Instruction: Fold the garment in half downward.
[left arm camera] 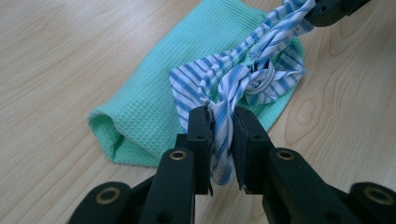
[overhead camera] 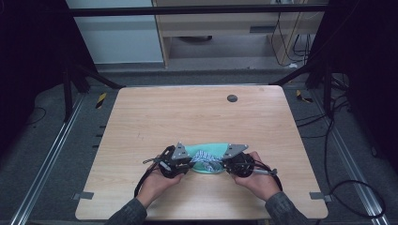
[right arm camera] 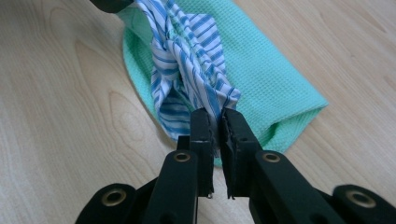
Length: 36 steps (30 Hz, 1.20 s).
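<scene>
A blue-and-white striped cloth (left arm camera: 243,77), twisted and knotted at its middle, lies on top of a mint-green waffle-weave towel (left arm camera: 177,70). The towel lies flat on the wooden table (overhead camera: 187,117), near its front edge, folded into a rounded oblong.

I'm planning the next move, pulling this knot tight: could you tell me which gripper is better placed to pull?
Left, by a little. Both grippers grip the striped cloth, but the left gripper holds a twisted tail beside the knot, while the right gripper pinches a looser, fanned end. The cloth lies on the green towel.
</scene>
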Motion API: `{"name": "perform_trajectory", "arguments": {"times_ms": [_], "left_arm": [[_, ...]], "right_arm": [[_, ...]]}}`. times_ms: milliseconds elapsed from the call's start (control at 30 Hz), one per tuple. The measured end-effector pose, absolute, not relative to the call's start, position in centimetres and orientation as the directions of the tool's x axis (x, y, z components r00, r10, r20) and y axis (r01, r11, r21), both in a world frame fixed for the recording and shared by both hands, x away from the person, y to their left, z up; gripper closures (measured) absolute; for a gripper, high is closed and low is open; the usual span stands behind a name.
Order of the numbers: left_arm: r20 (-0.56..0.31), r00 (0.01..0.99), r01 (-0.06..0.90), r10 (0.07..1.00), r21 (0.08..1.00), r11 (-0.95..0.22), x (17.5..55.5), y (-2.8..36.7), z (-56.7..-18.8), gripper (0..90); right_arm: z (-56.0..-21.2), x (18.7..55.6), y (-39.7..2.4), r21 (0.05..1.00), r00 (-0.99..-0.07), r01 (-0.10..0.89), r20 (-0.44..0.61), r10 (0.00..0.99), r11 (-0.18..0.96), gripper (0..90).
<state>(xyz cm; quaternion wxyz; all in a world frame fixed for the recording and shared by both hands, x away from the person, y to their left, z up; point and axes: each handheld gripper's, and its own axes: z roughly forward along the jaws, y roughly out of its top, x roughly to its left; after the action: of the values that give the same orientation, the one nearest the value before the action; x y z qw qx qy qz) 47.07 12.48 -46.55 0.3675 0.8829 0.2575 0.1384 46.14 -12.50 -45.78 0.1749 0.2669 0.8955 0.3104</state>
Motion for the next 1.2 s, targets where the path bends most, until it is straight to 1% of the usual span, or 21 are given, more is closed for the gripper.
{"name": "perform_trajectory", "arguments": {"times_ms": [200,367,600,667,767,867,1000,1067,1100,1200], "left_arm": [[0.067,0.831,0.346,0.553,0.716,-0.606,46.6,12.6,-46.7,74.9],[0.059,0.829,0.353,0.556,0.716,-0.602,46.1,12.9,-47.0,70.9],[0.057,0.822,0.357,0.566,0.723,-0.591,45.7,13.5,-47.3,68.6],[0.052,0.822,0.358,0.567,0.727,-0.586,45.5,13.7,-47.4,66.3],[0.055,0.820,0.360,0.570,0.725,-0.587,45.4,14.0,-47.5,63.8],[0.053,0.816,0.364,0.575,0.726,-0.583,45.3,14.2,-47.6,63.4],[0.050,0.816,0.364,0.576,0.729,-0.579,45.4,14.4,-47.5,63.0],[0.052,0.816,0.361,0.576,0.732,-0.577,45.5,14.4,-47.4,62.4],[0.052,0.816,0.361,0.576,0.732,-0.577,45.5,14.4,-47.4,62.4],[0.056,0.819,0.353,0.571,0.736,-0.578,45.5,14.3,-47.1,62.6]], "right_arm": [[-46.0,45.7,-12.6,0.649,-0.801,0.369,-0.142,0.582,0.665,83.5],[-46.2,45.2,-12.5,0.649,-0.804,0.366,-0.140,0.577,0.667,83.1],[-46.4,44.5,-12.4,0.651,-0.810,0.362,-0.134,0.571,0.667,82.9],[-46.4,44.4,-12.4,0.649,-0.810,0.365,-0.132,0.571,0.668,82.6],[-46.6,44.2,-12.4,0.646,-0.811,0.367,-0.131,0.571,0.670,81.6],[-46.7,44.1,-12.5,0.646,-0.811,0.367,-0.131,0.570,0.670,79.7],[-46.7,44.3,-12.6,0.647,-0.806,0.372,-0.130,0.577,0.666,73.4],[-46.6,44.4,-12.6,0.646,-0.801,0.379,-0.130,0.584,0.663,67.4],[-46.6,44.4,-12.6,0.646,-0.801,0.379,-0.130,0.584,0.663,67.4],[-46.4,44.6,-12.5,0.653,-0.797,0.375,-0.136,0.589,0.658,59.6]]}}
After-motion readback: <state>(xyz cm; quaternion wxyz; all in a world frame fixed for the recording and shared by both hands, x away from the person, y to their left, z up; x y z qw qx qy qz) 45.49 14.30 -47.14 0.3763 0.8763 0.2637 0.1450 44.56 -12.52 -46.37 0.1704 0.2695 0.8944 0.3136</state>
